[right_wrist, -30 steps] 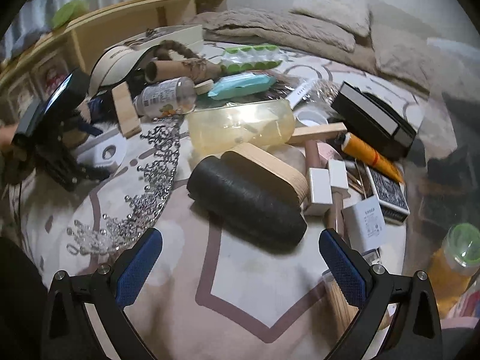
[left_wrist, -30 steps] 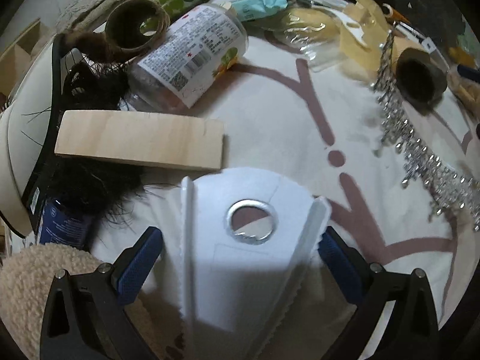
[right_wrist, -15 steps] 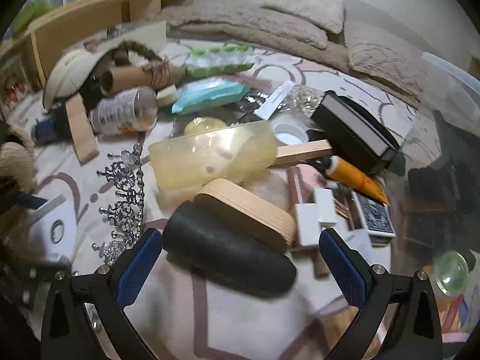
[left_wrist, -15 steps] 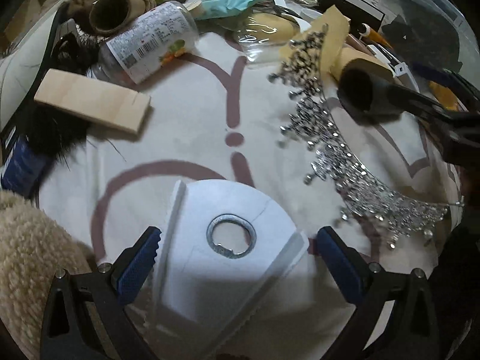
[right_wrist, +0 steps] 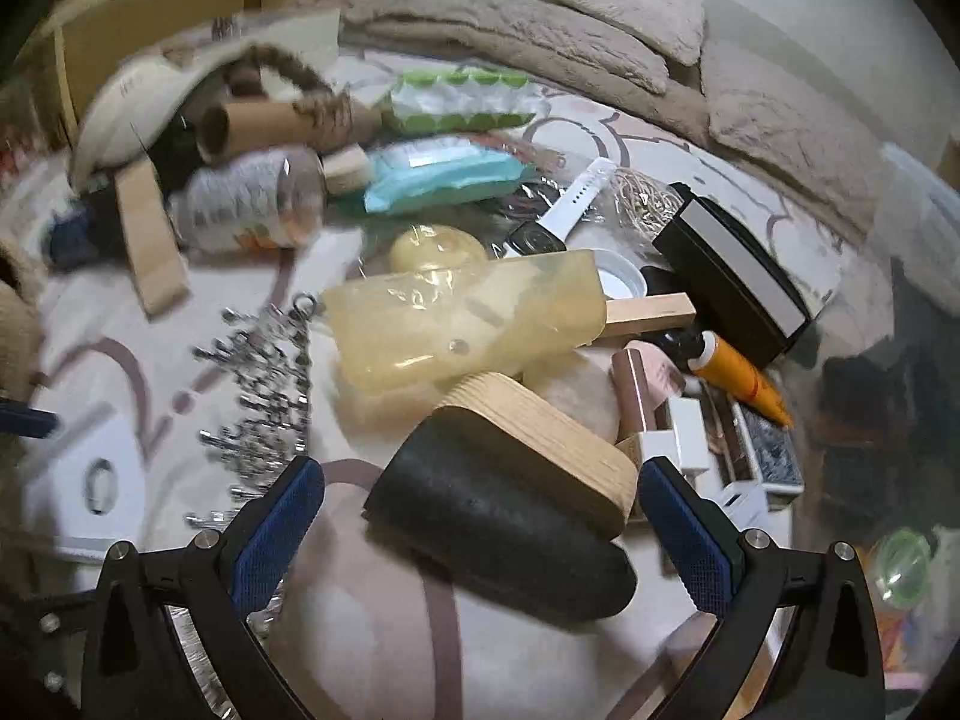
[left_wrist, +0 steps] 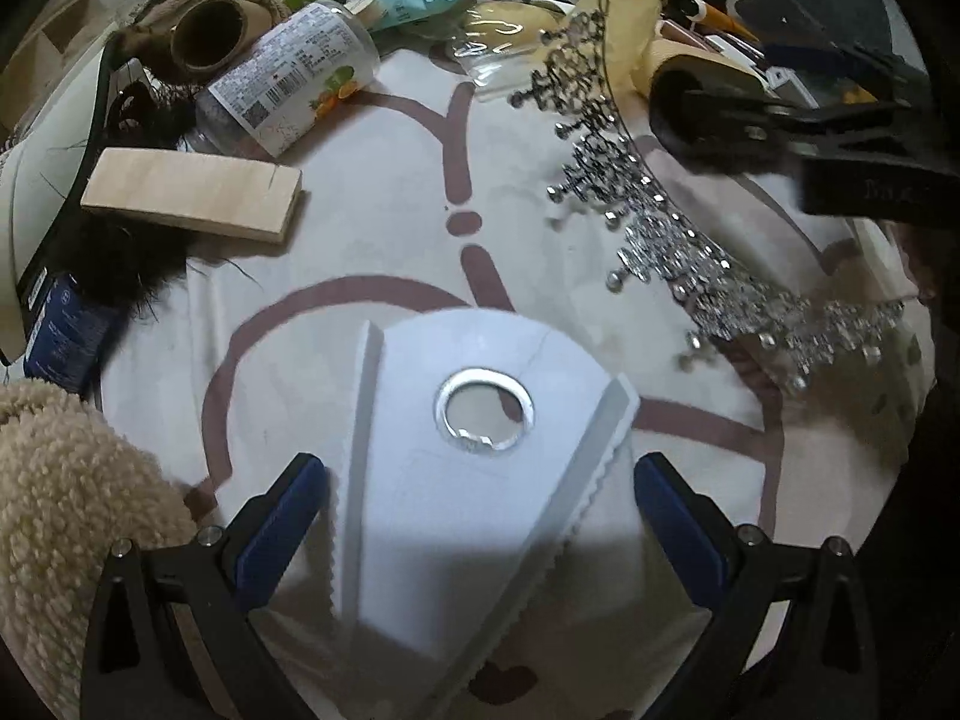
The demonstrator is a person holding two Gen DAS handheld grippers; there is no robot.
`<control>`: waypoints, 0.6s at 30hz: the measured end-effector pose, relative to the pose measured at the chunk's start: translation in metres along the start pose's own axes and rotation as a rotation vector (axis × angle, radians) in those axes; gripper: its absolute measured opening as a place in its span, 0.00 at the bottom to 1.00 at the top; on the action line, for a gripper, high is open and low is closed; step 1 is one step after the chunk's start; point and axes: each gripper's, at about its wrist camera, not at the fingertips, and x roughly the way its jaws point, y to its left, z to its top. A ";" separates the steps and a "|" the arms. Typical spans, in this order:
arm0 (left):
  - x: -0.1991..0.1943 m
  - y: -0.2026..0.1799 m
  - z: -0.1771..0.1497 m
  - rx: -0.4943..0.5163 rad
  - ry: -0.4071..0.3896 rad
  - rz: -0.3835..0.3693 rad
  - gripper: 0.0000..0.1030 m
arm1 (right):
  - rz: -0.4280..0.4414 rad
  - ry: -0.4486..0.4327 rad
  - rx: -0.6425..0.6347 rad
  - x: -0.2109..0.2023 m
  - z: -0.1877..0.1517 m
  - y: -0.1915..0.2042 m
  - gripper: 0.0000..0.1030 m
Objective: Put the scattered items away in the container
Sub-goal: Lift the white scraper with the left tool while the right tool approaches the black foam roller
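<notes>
Left wrist view: the left tool [left_wrist: 480, 516] gapes wide around a white packet [left_wrist: 474, 480] at lower centre, not pinching it. The right tool [right_wrist: 480, 516], equally wide, straddles a black-and-wood brush [right_wrist: 510, 498] at lower centre.

We saw card with metal ring [left_wrist: 480, 480] lying nearest, between left gripper [left_wrist: 480, 516] fingers. Wooden block [left_wrist: 192, 192] lay behind it to left, bottle [left_wrist: 288, 78] on its side behind block, cardboard tube [left_wrist: 210, 39] behind bottle. Tiara [left_wrist: 672, 222] ran along right. In right wrist view, brush [right_wrist: 510, 492] lay between right gripper [right_wrist: 480, 522] fingers, tiara to its left.
</notes>
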 end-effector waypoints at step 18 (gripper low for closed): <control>-0.005 0.013 -0.023 -0.120 0.058 -0.053 1.00 | -0.119 0.008 -0.045 -0.037 -0.053 -0.046 1.00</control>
